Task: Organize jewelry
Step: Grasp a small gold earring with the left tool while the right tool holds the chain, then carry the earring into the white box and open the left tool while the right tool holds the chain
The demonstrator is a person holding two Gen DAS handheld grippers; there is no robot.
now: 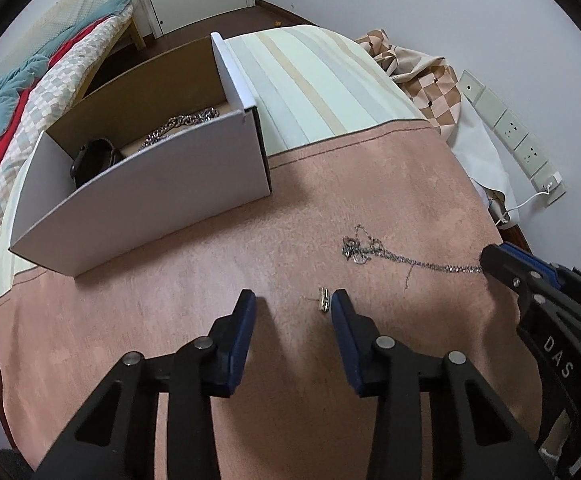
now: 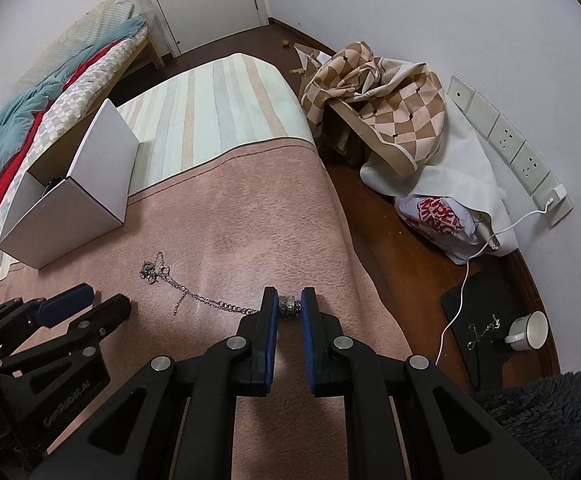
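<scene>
Left wrist view, upper left: one white cardboard box [image 1: 150,184] holding a chunky chain [image 1: 182,126] and a dark band [image 1: 94,158]. Lower centre: left gripper [image 1: 293,300] partly open, gripping nothing, one small gold earring [image 1: 323,299] on the pink blanket [image 1: 170,300] just beside its right pad. Centre right: one tangled silver necklace [image 1: 364,250]. Right edge: right gripper [image 1: 490,264], lettered "DAS".

Right wrist view, centre: right gripper [image 2: 289,303] clamped on the necklace's ringed end [image 2: 288,305]. Right: bag [image 2: 438,220] with partly legible red lettering; lower right, one white cup [image 2: 528,330].
</scene>
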